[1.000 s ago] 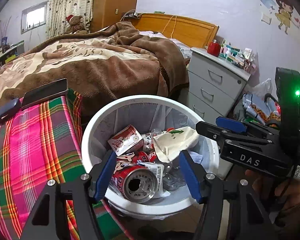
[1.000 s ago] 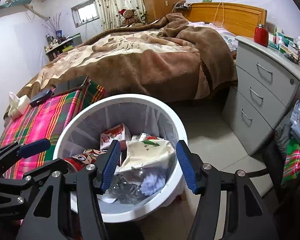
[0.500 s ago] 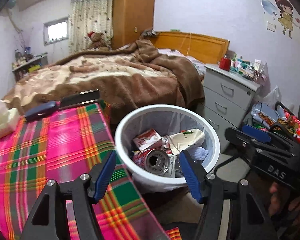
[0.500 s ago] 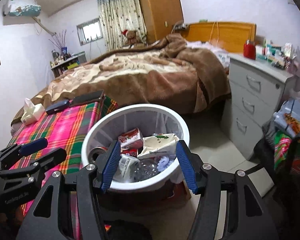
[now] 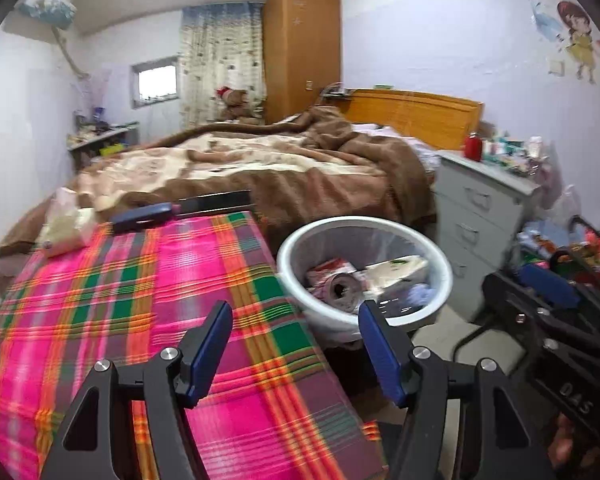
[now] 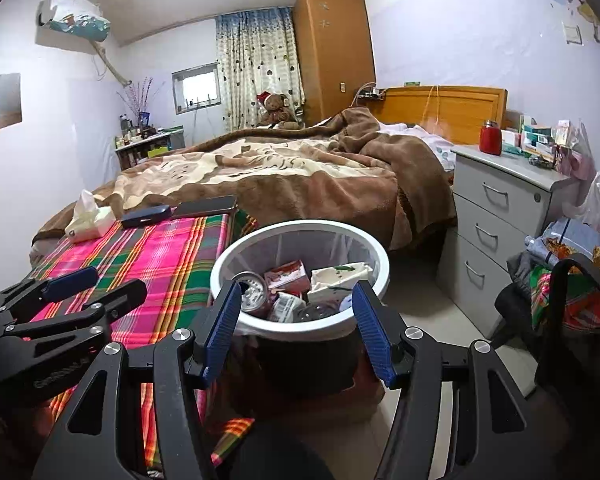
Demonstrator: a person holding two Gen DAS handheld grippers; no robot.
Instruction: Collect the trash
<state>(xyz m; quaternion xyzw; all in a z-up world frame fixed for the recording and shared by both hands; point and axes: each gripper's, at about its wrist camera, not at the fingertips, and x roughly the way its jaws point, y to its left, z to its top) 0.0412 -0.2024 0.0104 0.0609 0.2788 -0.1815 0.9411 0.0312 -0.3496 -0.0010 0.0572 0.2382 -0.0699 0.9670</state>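
We hold our left gripper [image 5: 296, 340] and right gripper [image 6: 294, 322] released, empty, short of the round white trash-filled plastic bin [image 6: 300, 322] ahead.

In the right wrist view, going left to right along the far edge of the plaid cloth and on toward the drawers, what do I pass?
White tissue pack → dark blue flat case → black slab like a phone → white round trash bin holding cans and cartons → grey three-drawer cabinet.
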